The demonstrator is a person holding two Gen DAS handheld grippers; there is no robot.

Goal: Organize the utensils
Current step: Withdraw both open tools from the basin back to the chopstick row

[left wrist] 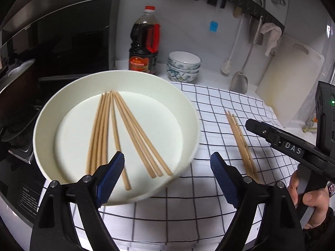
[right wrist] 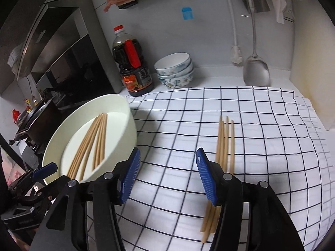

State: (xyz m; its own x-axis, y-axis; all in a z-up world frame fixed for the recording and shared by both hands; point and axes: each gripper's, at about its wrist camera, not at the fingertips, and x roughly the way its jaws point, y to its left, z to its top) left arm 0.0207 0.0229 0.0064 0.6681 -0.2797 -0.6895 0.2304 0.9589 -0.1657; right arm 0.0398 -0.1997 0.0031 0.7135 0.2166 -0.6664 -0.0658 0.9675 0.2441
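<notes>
Checked-cloth counter (right wrist: 261, 125): both jaws stood wide, empty; next, gather loose wooden chopsticks (right wrist: 226, 138) right of round white bowl (left wrist: 184, 104).

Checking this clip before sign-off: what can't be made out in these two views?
- Loose chopsticks on the cloth: right-wrist view, near ends behind the right gripper finger; exact count blurred.
- Bowl: near rim hidden by gripper bodies in both views.
- Bottle label: too small.
- Cutting board: cut off by the fisheye edge.

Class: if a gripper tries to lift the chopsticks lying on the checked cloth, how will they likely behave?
The chopsticks on the cloth look thin, stiff and light. Being slender and bunched, some may slip out or roll apart. Lying flat on the soft checked cloth, they are probably hard to get under.
</notes>
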